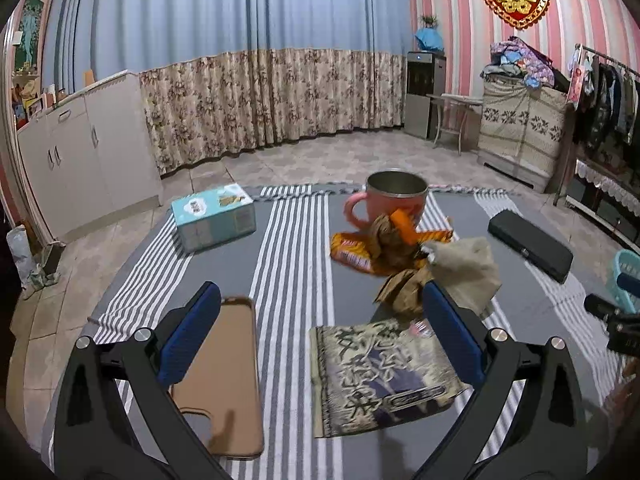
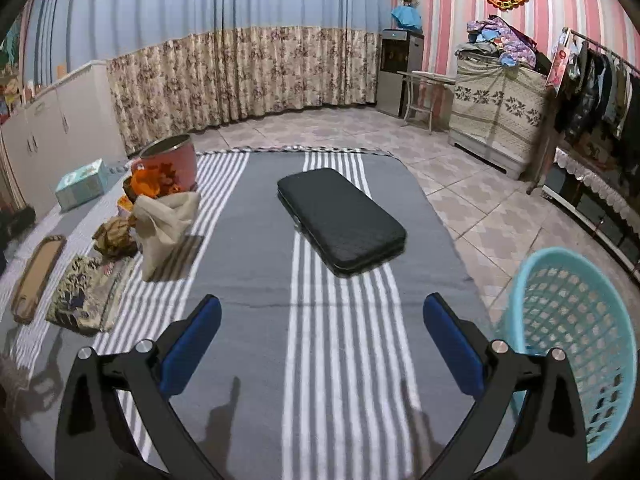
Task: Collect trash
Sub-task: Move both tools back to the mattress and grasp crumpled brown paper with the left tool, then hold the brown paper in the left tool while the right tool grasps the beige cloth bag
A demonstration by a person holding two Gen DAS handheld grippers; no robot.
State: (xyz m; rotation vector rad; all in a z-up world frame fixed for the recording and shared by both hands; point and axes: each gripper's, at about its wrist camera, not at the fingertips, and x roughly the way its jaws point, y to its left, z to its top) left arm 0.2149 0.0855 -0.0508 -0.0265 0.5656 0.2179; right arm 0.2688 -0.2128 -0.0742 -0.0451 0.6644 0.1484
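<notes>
Currently I hold both claws, left claw (image 1: 320, 320) and right claw (image 2: 322, 320), spread apart, gripping nothing, low over the striped surface (image 2: 256, 272). Crumpled trash (image 1: 404, 256) lies at one o'clock from the left claw; a turquoise basket (image 2: 576, 340) sits at three o'clock from the right, against pink-striped walls (image 1: 452, 24).

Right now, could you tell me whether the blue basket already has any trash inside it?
No, the blue basket shows only bare lattice walls inside, with no wrappers.

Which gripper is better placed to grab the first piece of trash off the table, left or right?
Left. The open left gripper has the crumpled wrappers and the flat packet just ahead of its fingers. The open right gripper faces bare cloth and the black case, with the basket beside it.
</notes>
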